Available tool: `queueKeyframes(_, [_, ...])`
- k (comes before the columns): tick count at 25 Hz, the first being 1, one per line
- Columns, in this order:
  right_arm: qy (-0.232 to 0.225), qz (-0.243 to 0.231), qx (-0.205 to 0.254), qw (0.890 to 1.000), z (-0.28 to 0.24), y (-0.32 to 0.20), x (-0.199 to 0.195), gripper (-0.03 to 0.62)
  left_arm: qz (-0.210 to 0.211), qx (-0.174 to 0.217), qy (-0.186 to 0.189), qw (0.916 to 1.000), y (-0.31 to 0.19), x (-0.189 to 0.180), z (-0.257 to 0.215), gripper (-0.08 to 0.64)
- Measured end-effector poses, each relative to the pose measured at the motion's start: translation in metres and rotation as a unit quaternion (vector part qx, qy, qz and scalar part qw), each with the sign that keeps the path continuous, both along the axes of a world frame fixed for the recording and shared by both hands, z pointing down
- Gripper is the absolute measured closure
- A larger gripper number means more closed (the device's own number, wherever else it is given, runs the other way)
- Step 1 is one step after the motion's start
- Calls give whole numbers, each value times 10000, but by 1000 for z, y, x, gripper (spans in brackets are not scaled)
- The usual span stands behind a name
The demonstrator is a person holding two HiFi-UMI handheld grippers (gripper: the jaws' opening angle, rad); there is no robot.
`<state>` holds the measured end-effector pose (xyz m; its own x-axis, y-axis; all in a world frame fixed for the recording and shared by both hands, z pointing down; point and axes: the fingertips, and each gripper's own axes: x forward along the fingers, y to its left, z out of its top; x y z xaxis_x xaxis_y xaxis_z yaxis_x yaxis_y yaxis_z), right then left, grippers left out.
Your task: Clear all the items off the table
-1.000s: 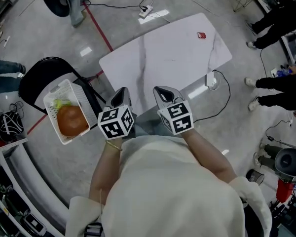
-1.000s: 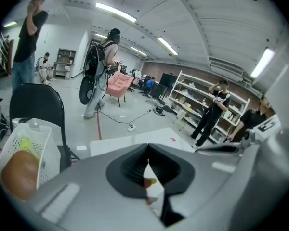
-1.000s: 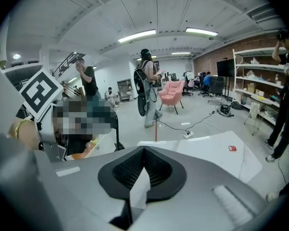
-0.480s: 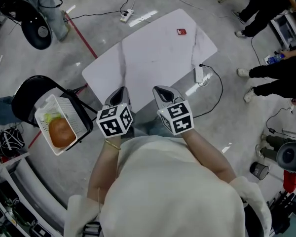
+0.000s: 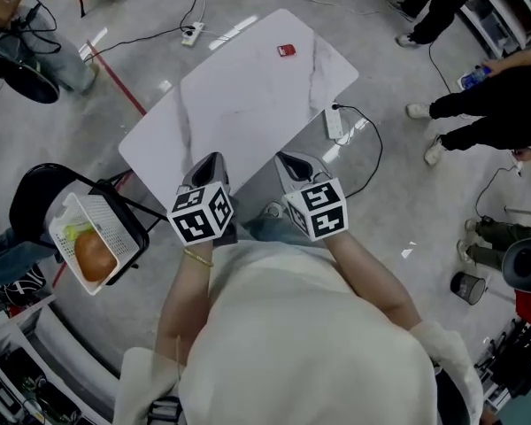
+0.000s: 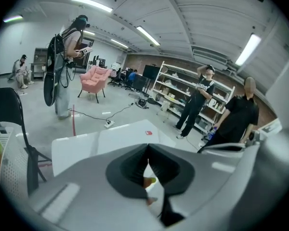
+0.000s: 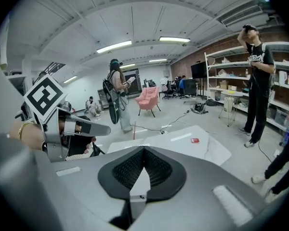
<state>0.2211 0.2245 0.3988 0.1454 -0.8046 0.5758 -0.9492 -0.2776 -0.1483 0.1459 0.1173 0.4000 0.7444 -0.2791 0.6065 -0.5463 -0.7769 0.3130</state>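
- Step in hand, as I judge it: going to the bench (image 5: 239, 104) for the only thing on it. The left tool (image 5: 209, 161) and right tool (image 5: 292, 161) are both closed and empty.
- Next move: reach to the far end, open one tool, then grip.
- The small red packet (image 5: 287, 50) lies flat and alone near the far edge.

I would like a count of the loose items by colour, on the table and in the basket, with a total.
Red item on the table: 1
Orange-brown round item in the white basket: 1
Yellow-green item in the white basket: 1
Total: 3
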Motion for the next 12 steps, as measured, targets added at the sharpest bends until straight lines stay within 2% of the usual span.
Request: queueKeyframes(12, [-87,614,25,9981,3,40,47,594,443,-23,-153,9989,30,46,6,551])
